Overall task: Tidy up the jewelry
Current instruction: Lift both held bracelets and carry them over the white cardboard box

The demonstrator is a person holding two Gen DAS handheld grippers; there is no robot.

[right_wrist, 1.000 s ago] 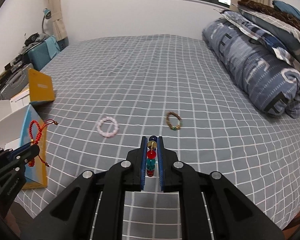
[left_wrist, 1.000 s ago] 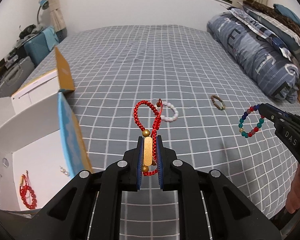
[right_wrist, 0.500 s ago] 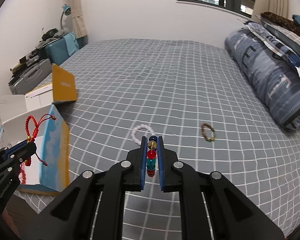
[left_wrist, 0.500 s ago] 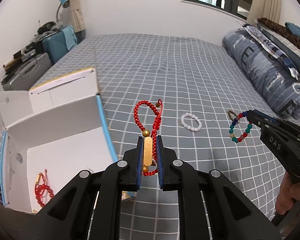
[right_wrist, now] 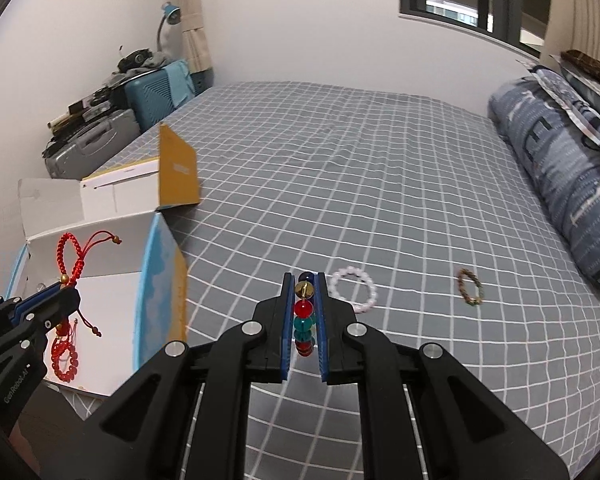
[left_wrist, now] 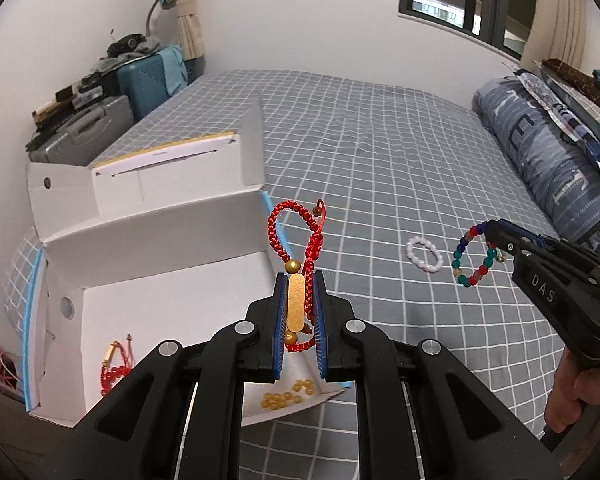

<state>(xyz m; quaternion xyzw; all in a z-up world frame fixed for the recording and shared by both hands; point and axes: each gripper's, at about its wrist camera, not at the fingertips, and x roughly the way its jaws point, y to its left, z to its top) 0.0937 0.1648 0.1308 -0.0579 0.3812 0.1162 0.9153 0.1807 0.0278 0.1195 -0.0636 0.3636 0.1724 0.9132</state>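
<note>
My left gripper (left_wrist: 299,280) is shut on a red cord bracelet (left_wrist: 296,240) with a gold bar, held over the open white box (left_wrist: 148,248); it also shows in the right wrist view (right_wrist: 70,256). My right gripper (right_wrist: 304,280) is shut on a multicoloured bead bracelet (right_wrist: 304,312), held above the bed; it also shows in the left wrist view (left_wrist: 470,256). A pink-white bead bracelet (right_wrist: 354,290) and a brown bead bracelet (right_wrist: 470,288) lie on the bedspread. Inside the box lie a red bead bracelet (left_wrist: 114,368) and a yellow bead bracelet (left_wrist: 286,394).
The box has a raised lid flap (right_wrist: 178,172) and sits at the bed's left edge. A rolled blue quilt (right_wrist: 560,168) lies along the right. Suitcases (right_wrist: 100,140) stand by the wall at the left. The grey checked bedspread (right_wrist: 340,160) stretches ahead.
Both grippers have swung left toward the box. My left gripper now hangs over the box's inside. The right gripper has moved closer to the pink-white bracelet. Both stay shut.
</note>
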